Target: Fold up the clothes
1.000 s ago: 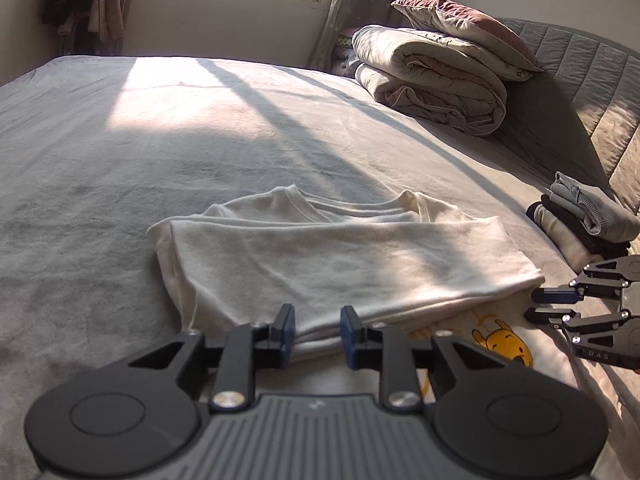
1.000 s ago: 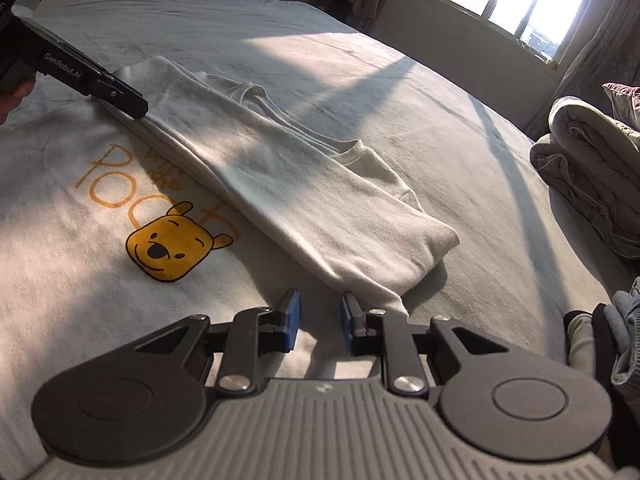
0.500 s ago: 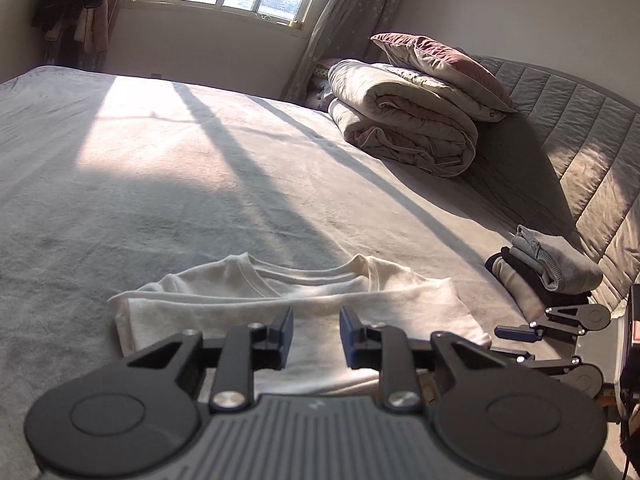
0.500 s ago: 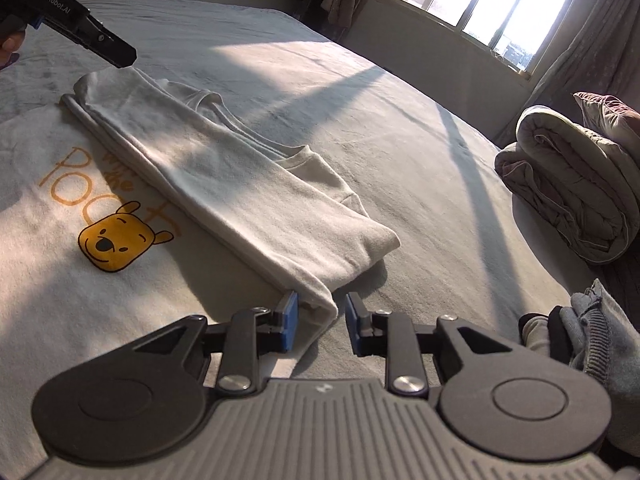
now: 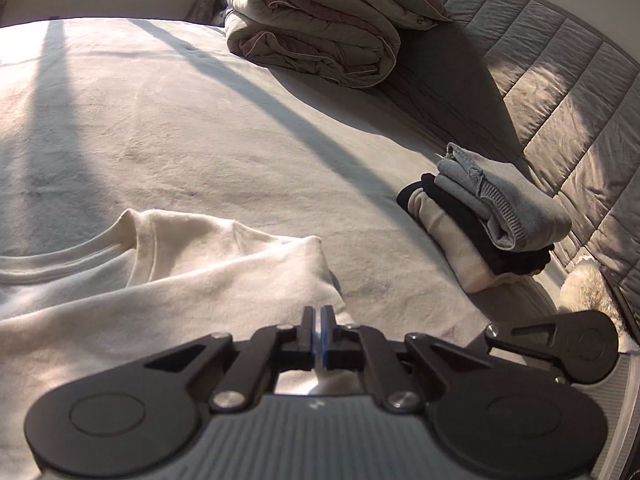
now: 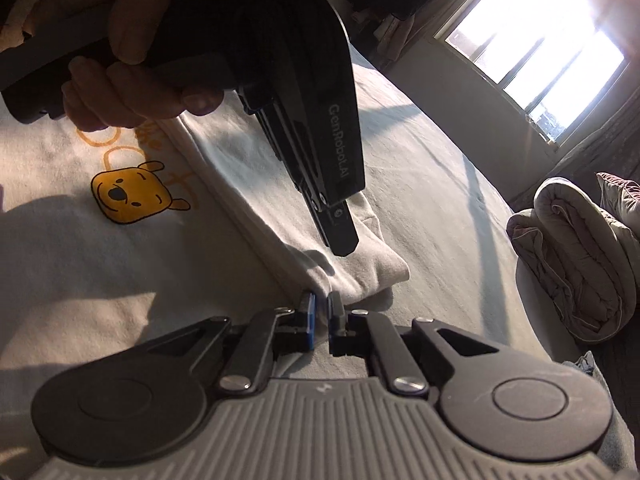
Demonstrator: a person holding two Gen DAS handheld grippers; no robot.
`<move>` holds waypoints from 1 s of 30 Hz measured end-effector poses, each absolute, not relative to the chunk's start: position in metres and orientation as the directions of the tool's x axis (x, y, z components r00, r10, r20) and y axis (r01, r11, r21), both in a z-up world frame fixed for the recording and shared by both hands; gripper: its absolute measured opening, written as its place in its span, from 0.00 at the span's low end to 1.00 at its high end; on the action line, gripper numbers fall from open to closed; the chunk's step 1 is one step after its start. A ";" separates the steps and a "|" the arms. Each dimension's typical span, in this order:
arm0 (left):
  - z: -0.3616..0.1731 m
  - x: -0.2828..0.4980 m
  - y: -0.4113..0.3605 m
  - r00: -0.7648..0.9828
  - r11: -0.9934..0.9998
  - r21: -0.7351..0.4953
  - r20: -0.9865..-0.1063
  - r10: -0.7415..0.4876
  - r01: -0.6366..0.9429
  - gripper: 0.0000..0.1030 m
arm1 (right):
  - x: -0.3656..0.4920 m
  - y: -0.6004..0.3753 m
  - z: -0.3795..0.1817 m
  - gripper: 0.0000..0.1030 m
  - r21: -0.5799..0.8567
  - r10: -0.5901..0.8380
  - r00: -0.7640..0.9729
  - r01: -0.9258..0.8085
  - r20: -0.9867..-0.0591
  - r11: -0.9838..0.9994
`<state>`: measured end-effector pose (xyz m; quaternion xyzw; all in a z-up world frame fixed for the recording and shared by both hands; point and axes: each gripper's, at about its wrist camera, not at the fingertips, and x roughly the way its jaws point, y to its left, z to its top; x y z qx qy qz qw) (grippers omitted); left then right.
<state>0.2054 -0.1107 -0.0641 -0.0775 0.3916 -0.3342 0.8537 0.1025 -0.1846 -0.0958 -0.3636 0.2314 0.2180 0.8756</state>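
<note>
In your left wrist view, your left gripper point(image 5: 318, 322) has its jaws pressed together, no gap showing between the blue pads, and they sit at the edge of the white T-shirt point(image 5: 168, 280). Whether cloth is pinched between them, you cannot tell from here. The shirt lies folded on the bed point(image 5: 200, 128), filling the lower left of the view; its collar point(image 5: 80, 258) is on the left and its folded corner points toward the right. Beside it on the right you have one stack of folded clothes point(image 5: 480, 232) — three pieces, grey on top, black in the middle, cream at the bottom. One rolled duvet point(image 5: 316, 28) sits by the quilted headboard point(image 5: 560, 80). Part of your right gripper point(image 5: 560, 344) shows at the lower right, seen from the side.

In your right wrist view, your right gripper point(image 6: 321, 307) is nearly closed, with only a thin slit between the jaws, and a fold of the T-shirt's point(image 6: 280, 200) near corner runs into that slit — you are gripping the cloth there. The folded band of the shirt runs lengthwise from that corner up toward the upper left. One yellow bear print point(image 6: 130, 196) shows on the flat layer to the left of the band. Your left hand point(image 6: 120, 64) holds the left gripper point(image 6: 340, 236) above the band, its tip just over the cloth near the far corner; from this side its jaws cannot be read. There is one window point(image 6: 540, 52) at the upper right.
</note>
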 end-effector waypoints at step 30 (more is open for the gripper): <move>-0.077 0.163 0.124 0.817 0.980 -0.170 -0.547 -0.183 0.106 0.05 | 0.159 -0.199 -0.103 0.30 -0.131 0.240 0.780 -0.379 -0.578 0.916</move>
